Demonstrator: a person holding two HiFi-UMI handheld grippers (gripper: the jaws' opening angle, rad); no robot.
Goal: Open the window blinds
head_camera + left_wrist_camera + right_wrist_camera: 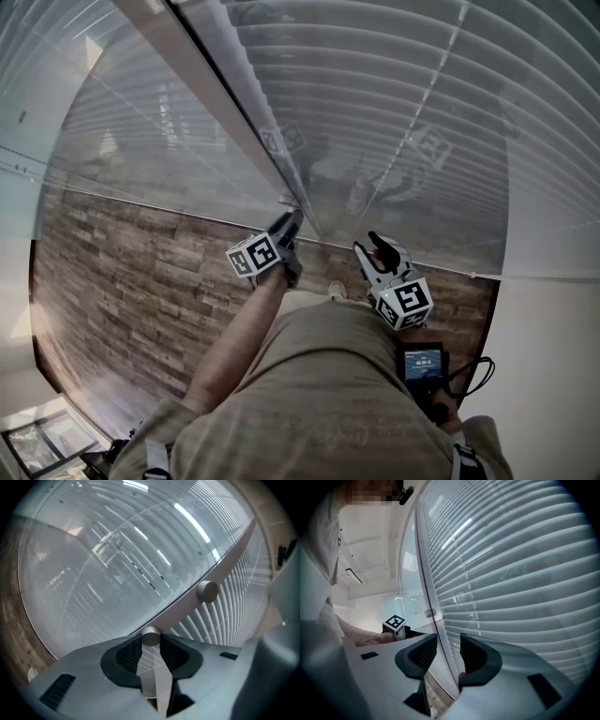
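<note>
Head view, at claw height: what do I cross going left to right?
wood-plank floor → left claw, closed on the knob → right claw, open → plain white surface

Head view: left gripper [290, 221] tips blend into the window frame [211, 94], so they're too small to read the grip there. Left gripper view: wand [154, 677] lower end disappears behind the gripper body at bottom centre. Blinds [403, 103] are cut by the top and right edges. Screen [424, 362] at lower right is unreadable. The person's torso [319, 394] covers the floor [122, 281] at lower centre.
</note>
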